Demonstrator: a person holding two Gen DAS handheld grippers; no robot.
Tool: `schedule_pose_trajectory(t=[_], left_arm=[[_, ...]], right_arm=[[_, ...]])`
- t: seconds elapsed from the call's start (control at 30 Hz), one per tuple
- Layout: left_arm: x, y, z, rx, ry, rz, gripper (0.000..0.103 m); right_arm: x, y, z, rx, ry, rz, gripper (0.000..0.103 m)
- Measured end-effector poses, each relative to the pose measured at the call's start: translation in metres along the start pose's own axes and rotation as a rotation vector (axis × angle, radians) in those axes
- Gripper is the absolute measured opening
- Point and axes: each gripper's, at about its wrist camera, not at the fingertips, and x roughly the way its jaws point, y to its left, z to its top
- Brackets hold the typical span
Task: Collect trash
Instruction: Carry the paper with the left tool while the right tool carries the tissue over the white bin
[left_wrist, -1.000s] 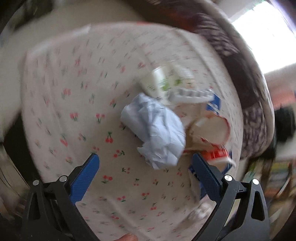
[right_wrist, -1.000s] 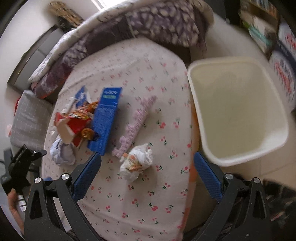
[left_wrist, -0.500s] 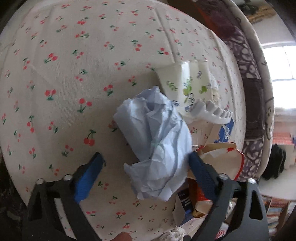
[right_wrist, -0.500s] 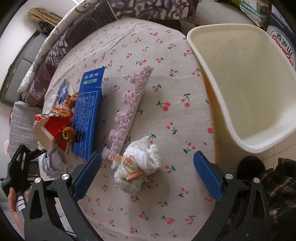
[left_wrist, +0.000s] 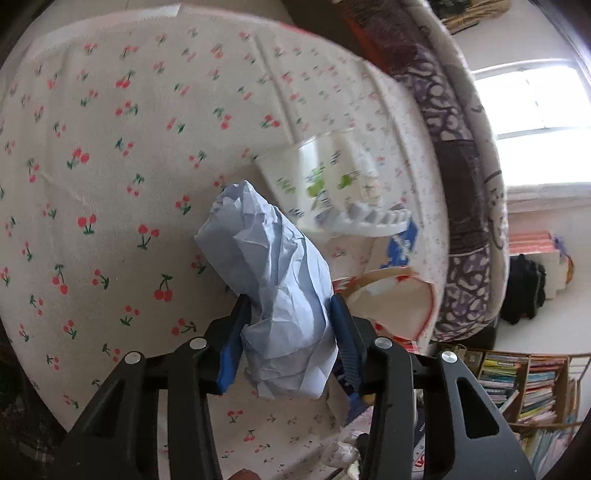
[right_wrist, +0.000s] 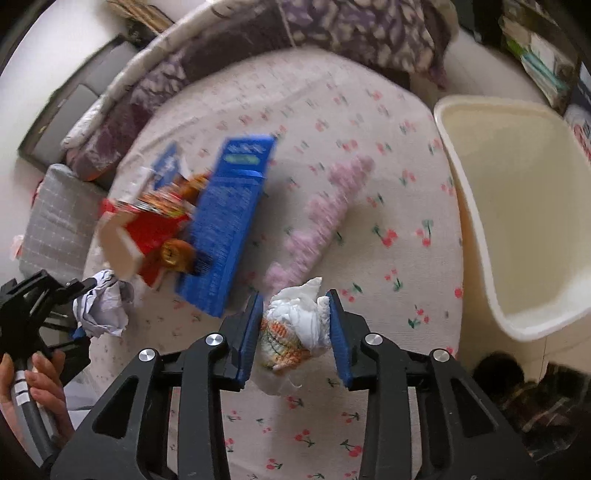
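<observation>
Left gripper (left_wrist: 288, 339), lower centre of the left wrist view: blue jaws closing, both pads pressed on a crumpled pale-blue paper wad (left_wrist: 273, 291). The wad's long axis runs from lower right up to upper left of the frame, its free end pointing away from the gripper over the cherry-print cloth surface (left_wrist: 110, 184). The gripper is angled steeply down at the surface.

Behind the wad, centre right of that view: a white paper cup with green print (left_wrist: 325, 181) lying on its side, mouth toward the left. A white toothed plastic piece (left_wrist: 373, 221) lies just beside the cup, and a torn red-and-white carton (left_wrist: 391, 302) sits at right, close to the right pad.

Right gripper (right_wrist: 293, 332), lower centre of the right wrist view: blue jaws closing on a scrunched white tissue ball with orange print (right_wrist: 295, 328). Both pads touch it. The ball is lumpy, no clear long axis, orange part at lower left. This gripper also tilts steeply down.

Left of it lies a long blue cardboard box (right_wrist: 229, 229), long axis lower left to upper right. A pink fuzzy strip (right_wrist: 317, 225) runs roughly parallel, just beside the tissue ball. A cream plastic bin (right_wrist: 476, 229) stands at the right edge, off the surface. Lower left of this view: a hand (right_wrist: 44, 373) grips the left gripper's handle.
</observation>
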Motion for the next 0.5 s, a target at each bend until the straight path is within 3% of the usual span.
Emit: schedule_pose_trajectory(t=[0.23,0.5], left_arm=[[-0.040,-0.048,-0.011,0.215,-0.158,-0.013,0.044],[-0.074,-0.116,-0.061,0.554,-0.392,0.037,0.044]], right_arm=[[-0.049,0.029,0.023,-0.125,-0.158,0.015,0.033],[-0.105,0.039,0.056,-0.222,-0.338,-0.032,0.033]])
